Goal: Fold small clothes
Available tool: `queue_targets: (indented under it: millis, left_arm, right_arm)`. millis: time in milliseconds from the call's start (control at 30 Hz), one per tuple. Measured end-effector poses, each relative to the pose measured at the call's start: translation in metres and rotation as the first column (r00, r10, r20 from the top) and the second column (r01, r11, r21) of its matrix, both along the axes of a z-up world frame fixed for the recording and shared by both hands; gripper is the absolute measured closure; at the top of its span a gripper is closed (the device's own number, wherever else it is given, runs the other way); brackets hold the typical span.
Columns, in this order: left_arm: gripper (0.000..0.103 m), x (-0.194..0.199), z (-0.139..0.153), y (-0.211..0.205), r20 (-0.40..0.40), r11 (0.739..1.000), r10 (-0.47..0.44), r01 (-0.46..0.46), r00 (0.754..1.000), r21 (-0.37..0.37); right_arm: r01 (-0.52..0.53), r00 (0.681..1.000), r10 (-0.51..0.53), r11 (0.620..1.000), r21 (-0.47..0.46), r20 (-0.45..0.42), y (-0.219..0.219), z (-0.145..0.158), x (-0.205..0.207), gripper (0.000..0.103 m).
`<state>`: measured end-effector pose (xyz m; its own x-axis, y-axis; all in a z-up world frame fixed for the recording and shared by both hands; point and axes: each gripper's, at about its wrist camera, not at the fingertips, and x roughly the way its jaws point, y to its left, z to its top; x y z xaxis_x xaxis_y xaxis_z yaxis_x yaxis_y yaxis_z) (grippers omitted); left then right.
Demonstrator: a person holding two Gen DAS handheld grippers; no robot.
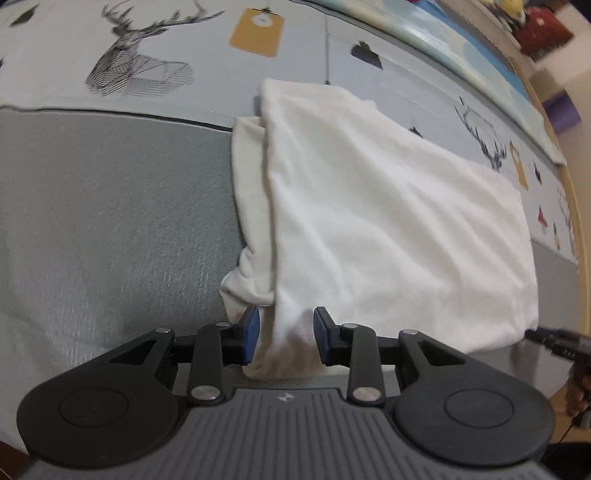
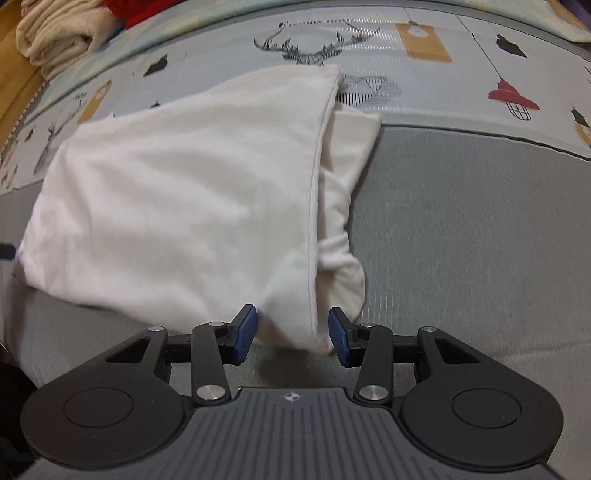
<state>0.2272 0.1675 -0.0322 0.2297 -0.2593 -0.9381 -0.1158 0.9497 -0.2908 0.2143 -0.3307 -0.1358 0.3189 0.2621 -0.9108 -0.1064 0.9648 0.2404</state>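
A white garment (image 1: 388, 221) lies partly folded on the grey bed cover (image 1: 110, 221), with a sleeve bunched along its left side. My left gripper (image 1: 286, 338) is open, and the garment's near left corner lies between its blue pads. In the right wrist view the same white garment (image 2: 177, 192) has its near right corner between the pads of my right gripper (image 2: 292, 334), which is also open. The right gripper's tip (image 1: 554, 341) shows at the left view's right edge.
The printed bedsheet with deer and lamp motifs (image 2: 461, 74) runs behind the garment. A pile of cream folded cloth (image 2: 59, 33) and something red sit at the far left. A wooden bed edge (image 1: 576, 221) runs along the right.
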Motion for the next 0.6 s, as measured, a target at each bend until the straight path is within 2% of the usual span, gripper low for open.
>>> queue_targets:
  millis: [67,133,200,300,400,533,600]
  left_arm:
    - [0.068,-0.001,-0.003,-0.002,-0.014,1.000,-0.018,0.018,1.000,0.008]
    - [0.074,-0.001,-0.004,-0.001,-0.019,0.999,-0.027,0.027,0.999,0.018]
    - [0.089,-0.001,-0.007,-0.001,-0.019,0.999,-0.044,0.044,0.999,0.011]
    - [0.099,-0.001,-0.011,-0.004,-0.023,0.994,-0.103,0.103,0.994,0.033]
    - [0.102,-0.003,-0.010,-0.004,-0.006,0.990,-0.136,0.136,0.991,0.049]
    - [0.103,-0.005,0.002,0.010,0.058,0.996,-0.093,0.093,0.994,0.002]
    - [0.103,-0.006,-0.002,0.013,0.048,0.994,-0.105,0.104,0.993,0.018]
  right_arm:
    - [0.006,1.000,-0.006,1.000,-0.012,0.002,0.001,0.001,0.000,0.058]
    - [0.009,1.000,-0.009,1.000,0.000,0.011,-0.001,0.004,0.000,0.063]
    - [0.013,1.000,-0.013,1.000,0.007,0.013,-0.004,0.005,0.000,0.078]
    - [0.011,1.000,-0.011,1.000,-0.004,0.008,-0.005,0.003,-0.001,0.096]
    - [0.015,1.000,-0.015,1.000,0.023,0.015,-0.010,0.007,-0.002,0.098]
    - [0.030,0.999,-0.031,0.998,0.046,0.029,-0.017,0.014,-0.004,0.099]
    - [0.039,0.999,-0.040,0.998,0.053,0.021,-0.021,0.015,-0.004,0.099]
